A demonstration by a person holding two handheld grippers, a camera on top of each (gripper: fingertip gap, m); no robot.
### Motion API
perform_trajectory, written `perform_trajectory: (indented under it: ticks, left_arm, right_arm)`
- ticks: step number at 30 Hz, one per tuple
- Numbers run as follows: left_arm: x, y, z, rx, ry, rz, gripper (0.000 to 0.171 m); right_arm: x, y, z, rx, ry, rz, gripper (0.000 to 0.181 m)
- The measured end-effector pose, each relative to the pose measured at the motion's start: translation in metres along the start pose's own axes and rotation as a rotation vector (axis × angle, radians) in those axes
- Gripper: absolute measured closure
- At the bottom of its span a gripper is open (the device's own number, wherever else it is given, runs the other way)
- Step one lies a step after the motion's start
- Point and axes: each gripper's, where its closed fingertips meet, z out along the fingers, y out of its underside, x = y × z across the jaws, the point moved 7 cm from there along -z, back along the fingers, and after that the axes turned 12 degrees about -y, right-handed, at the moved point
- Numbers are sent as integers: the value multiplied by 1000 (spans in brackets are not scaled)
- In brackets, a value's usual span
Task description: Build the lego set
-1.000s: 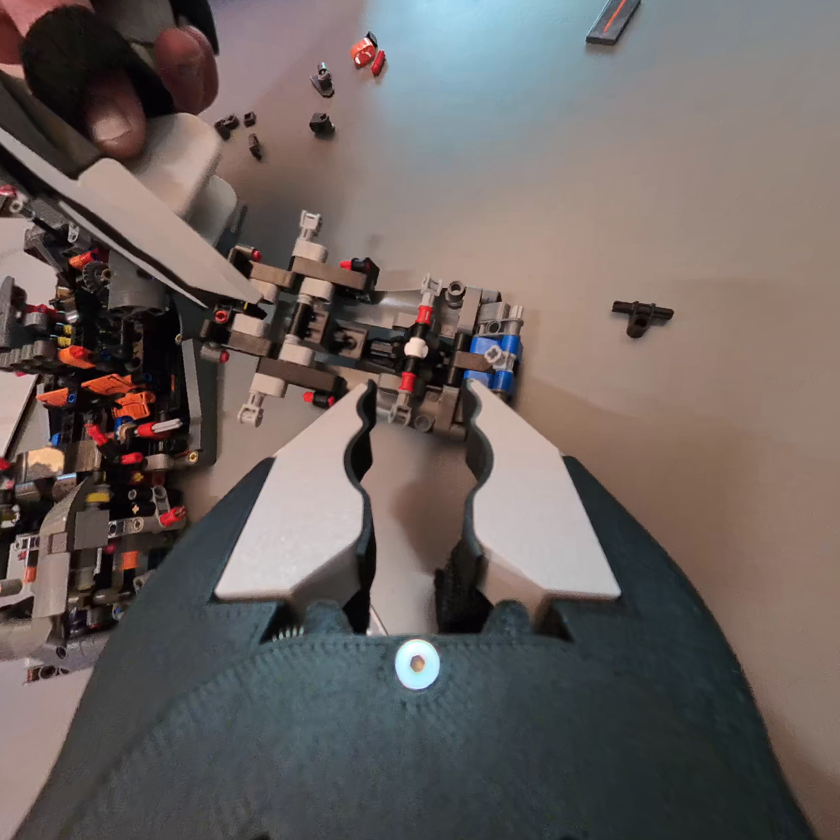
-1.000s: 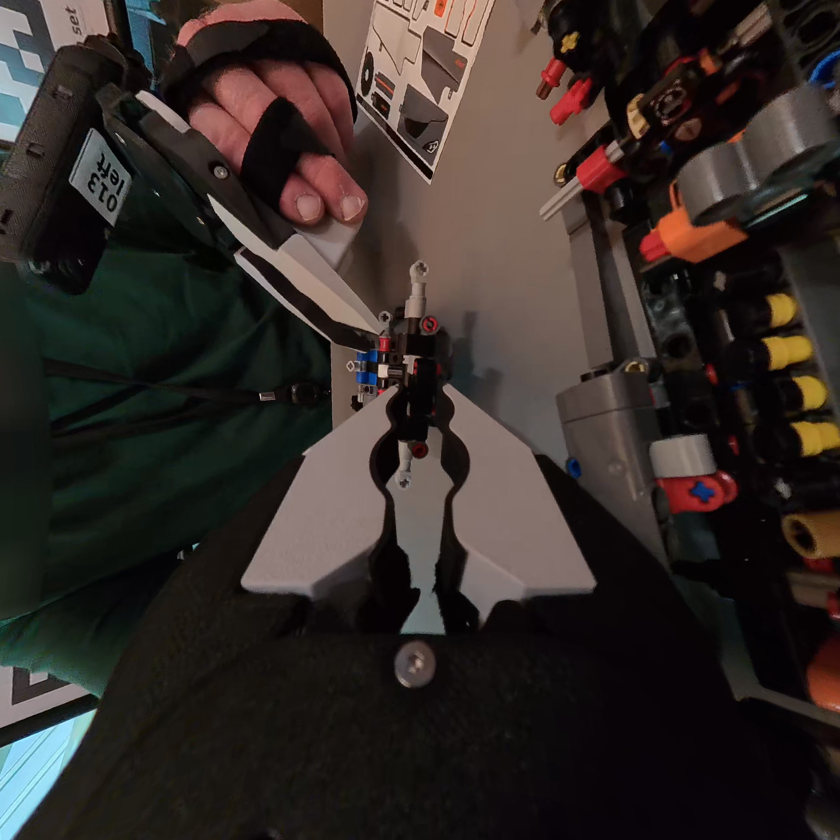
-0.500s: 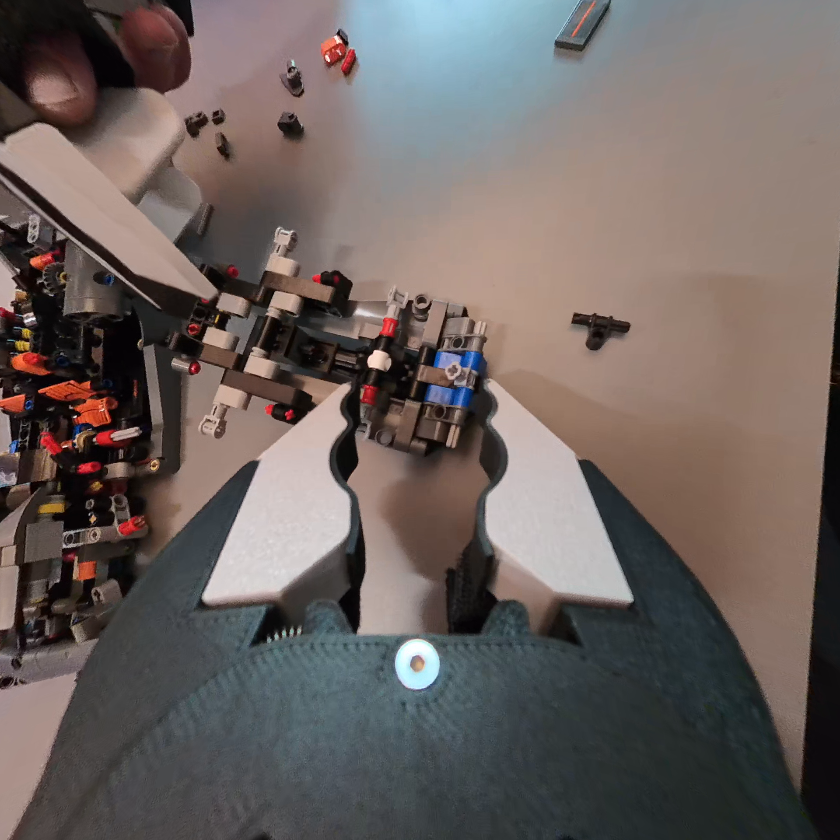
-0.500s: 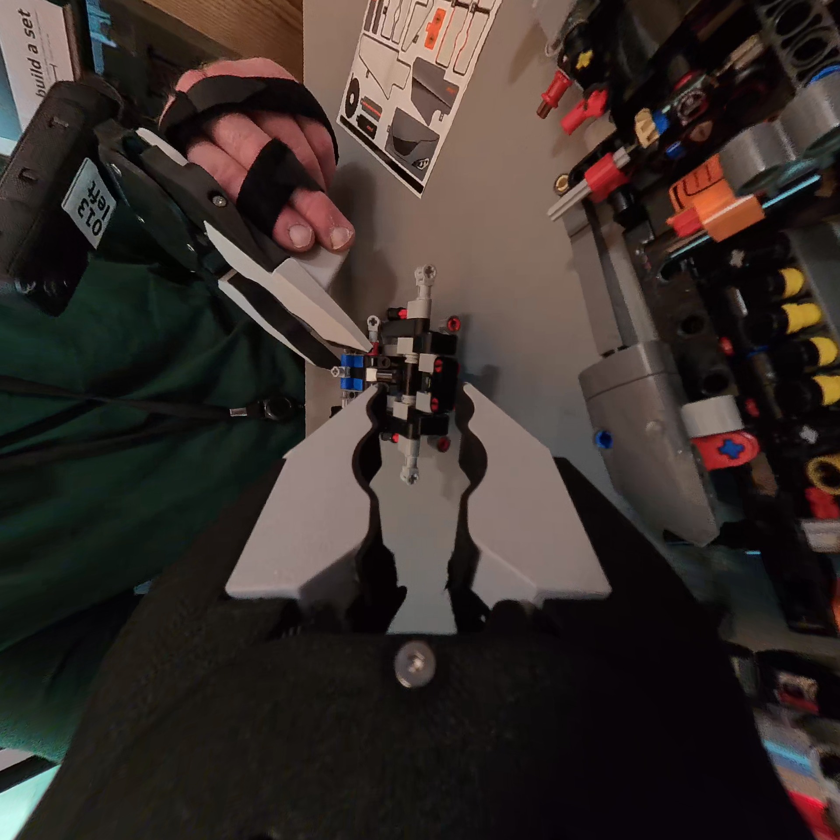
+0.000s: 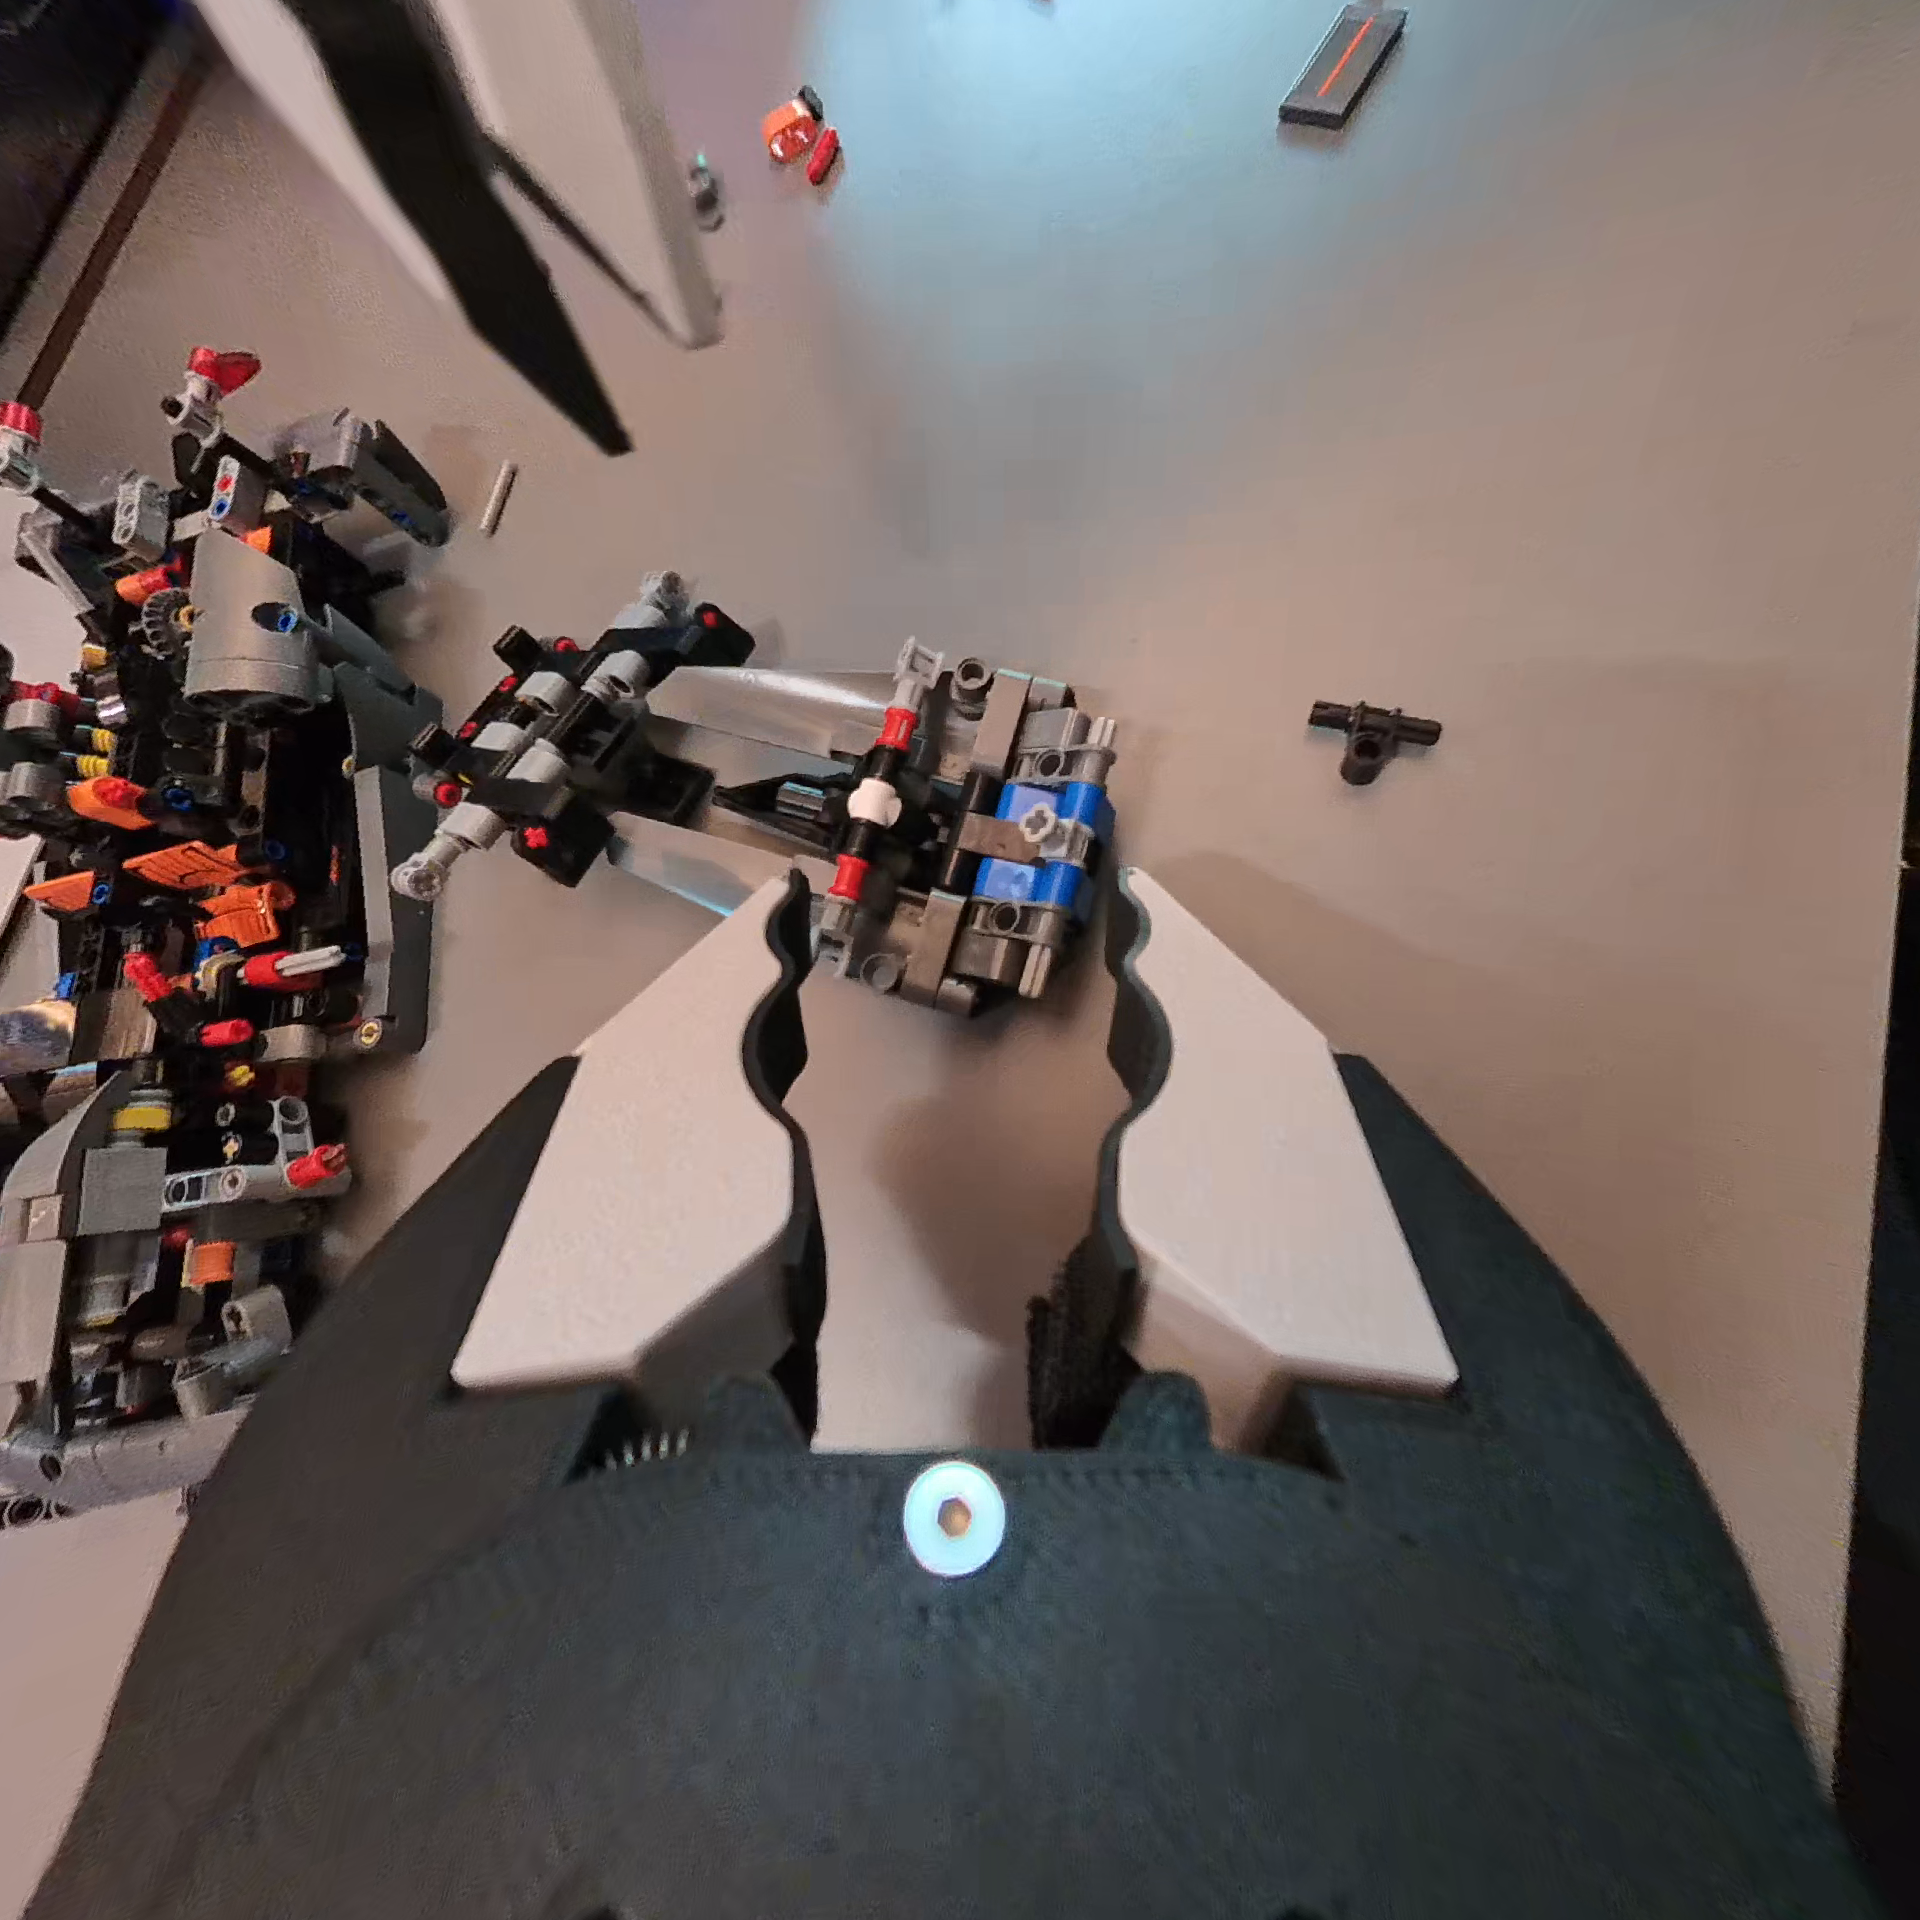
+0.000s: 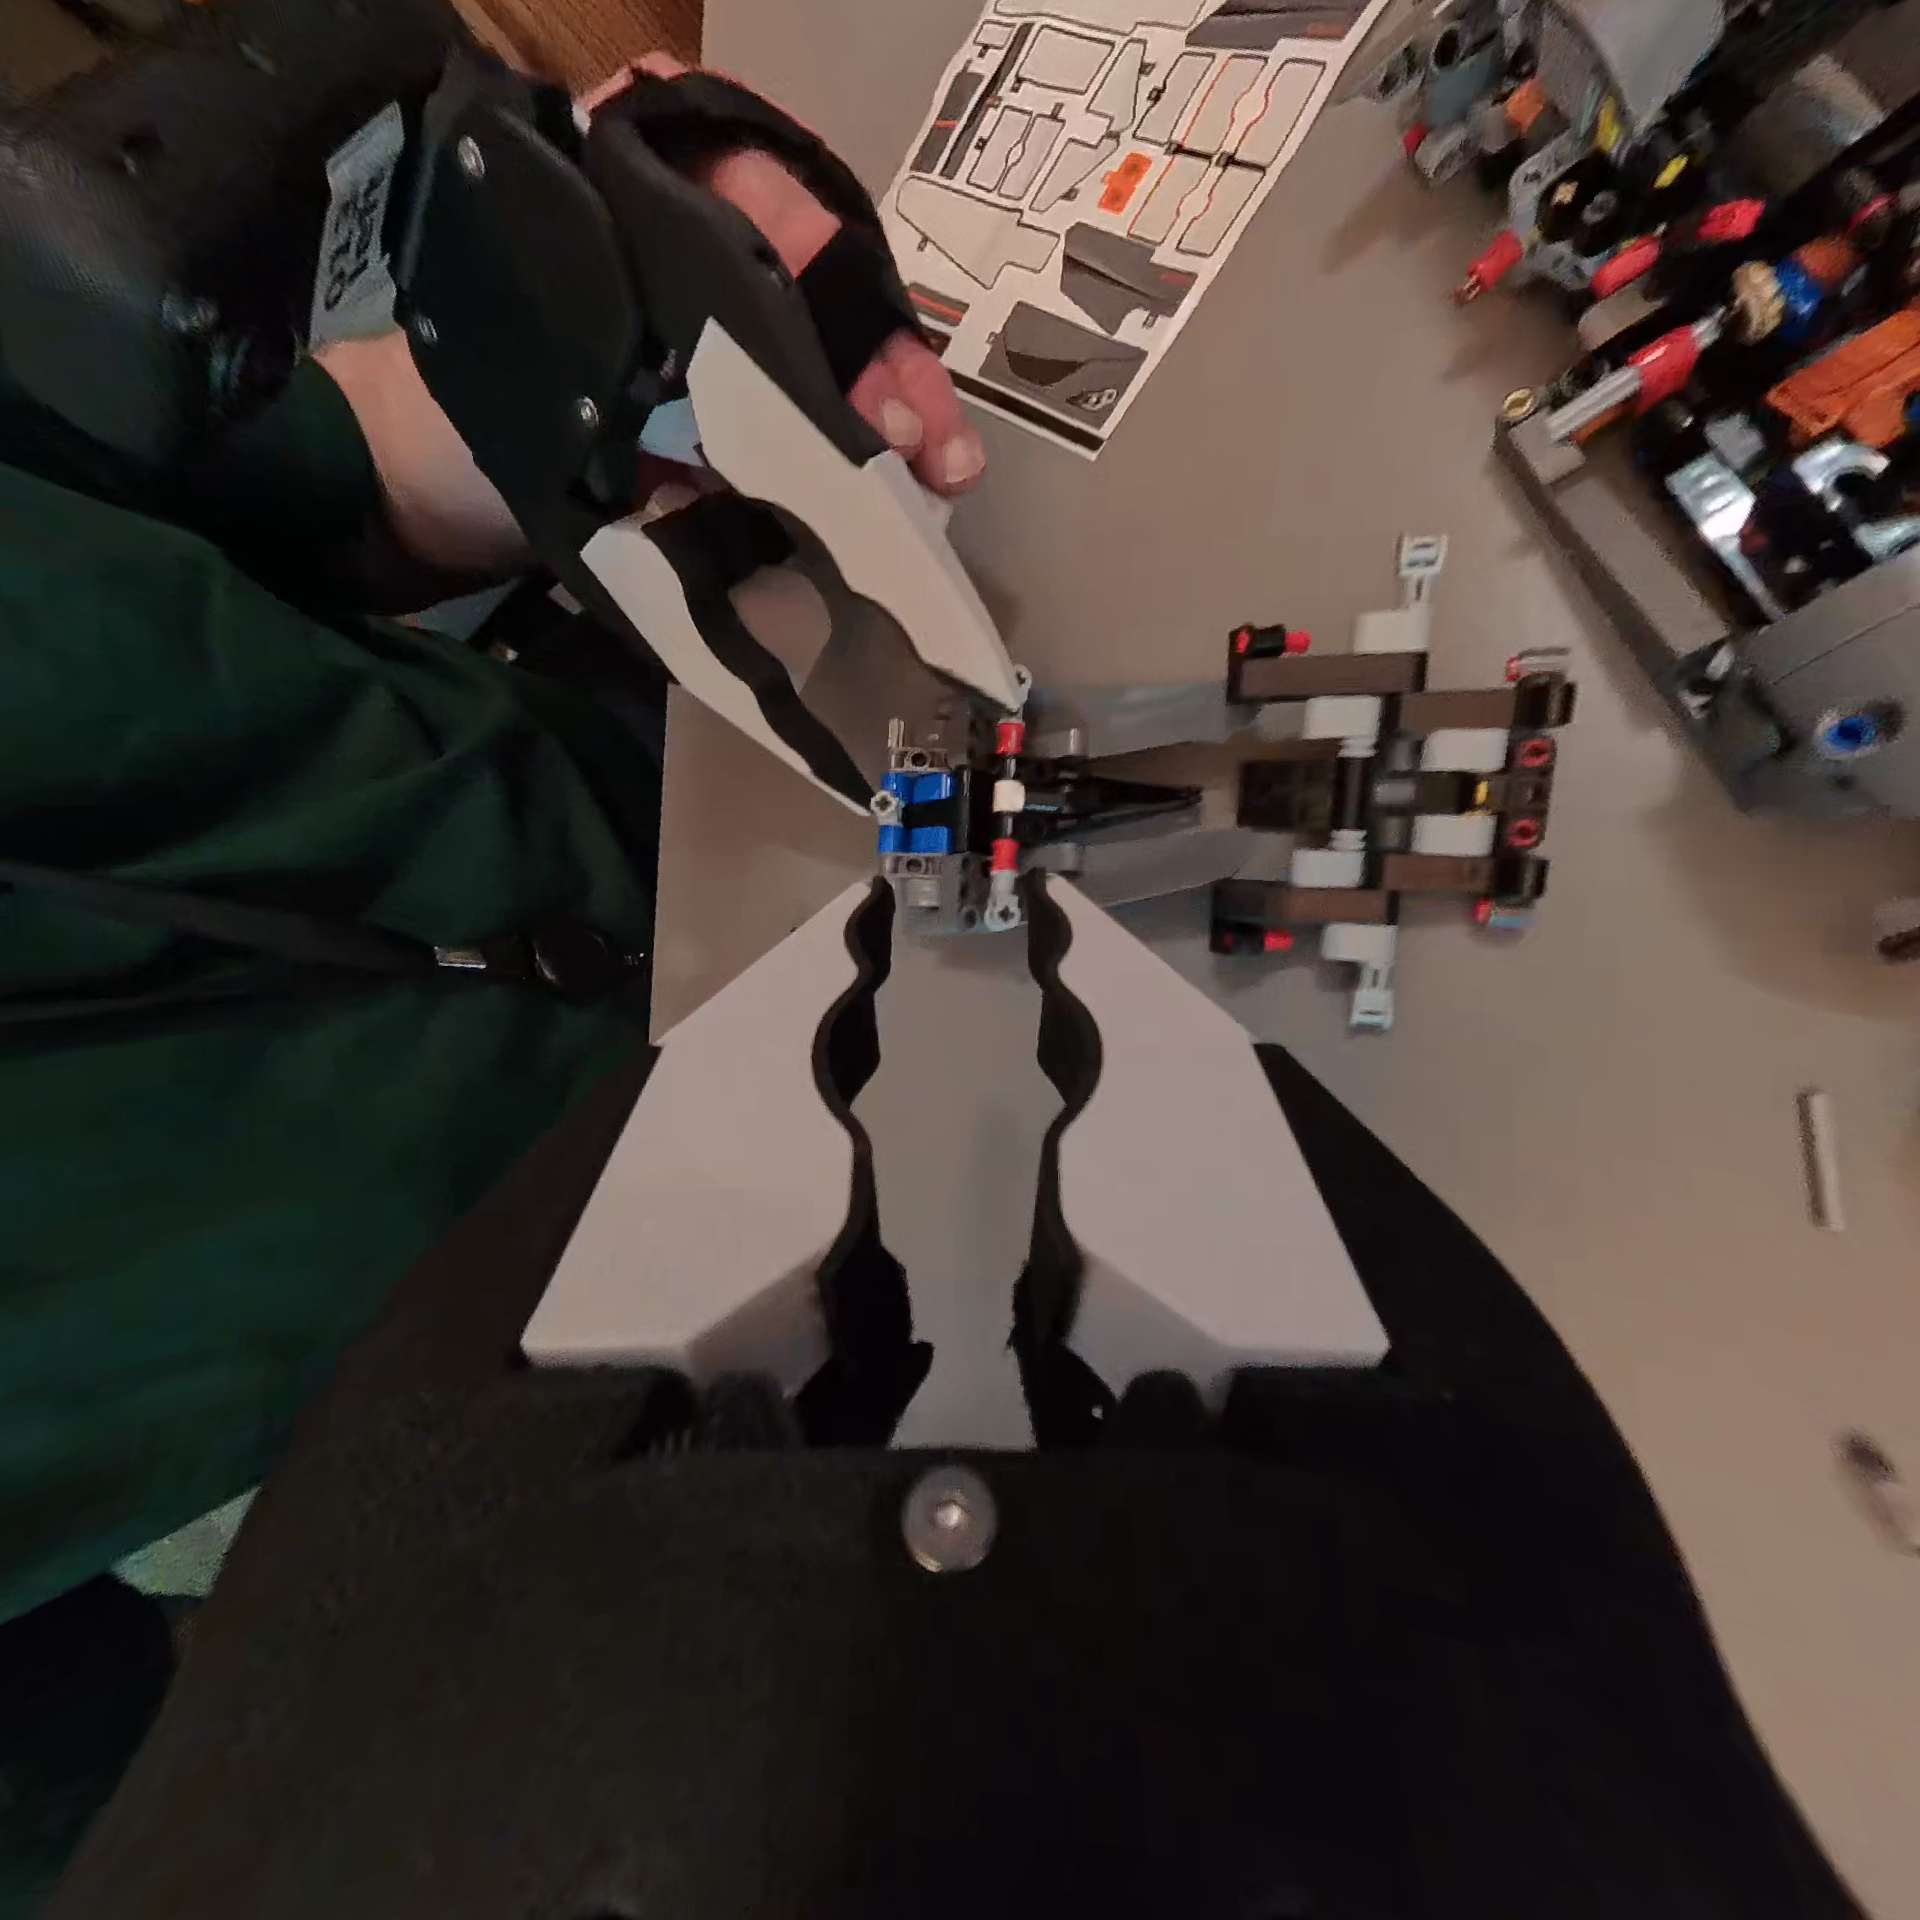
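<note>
The small lego assembly (image 5: 790, 790) lies flat on the grey table (image 5: 1455, 436), long and thin: a blue-and-grey block (image 5: 1039, 842) at one end, 2 slim silver panels in the middle, and a black-and-grey frame (image 5: 582, 727) at the far end. I judge it light but fragile. The pins, thin rods and panels look ready to pop loose, and the smooth plastic may slide on the table if I push it. The blue-and-grey block looks like the stiffest, chunkiest part, so I would take hold there, across its sides.

My left claw (image 5: 951, 894) is spread wide and empty, its tips on either side of that block and just short of closing on it. My right claw (image 6: 951, 894) is also parted and holds nothing, its tips just beside the same end of the assembly from another side.

Beyond the frame end, the big half-built model (image 5: 177, 831) sits very near, so there is little room that way. On the block's other side the table is mostly open, with only a small black connector (image 5: 1371, 732) well apart. Farther off lie some orange and red bits (image 5: 800, 135) and a dark flat tile (image 5: 1340, 62). The table edge runs just beside the block end in the right wrist view, near my green sleeve (image 6: 260, 831), and a sticker sheet (image 6: 1101, 187) lies past the assembly.
</note>
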Motion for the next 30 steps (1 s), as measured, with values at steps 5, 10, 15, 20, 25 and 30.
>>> perform_trajectory:
  ticks: [5,10,15,20,25,30]
  left_arm:
    - [1,1,3,-5,5,4,119]
    - [3,0,4,-10,-4,28,122]
    - [5,0,4,-5,-17,37,122]
    - [8,-1,4,10,-27,46,123]
    - [10,-1,4,19,-44,53,125]
    - [8,-2,5,24,-59,46,121]
  right_arm:
    - [-6,22,23,54,56,29,158]
    - [0,29,45,62,112,34,166]
    - [7,33,54,71,209,33,171]
    - [12,36,63,42,225,22,175]
    - [9,35,64,31,302,-82,176]
    - [0,34,66,44,406,-207,176]
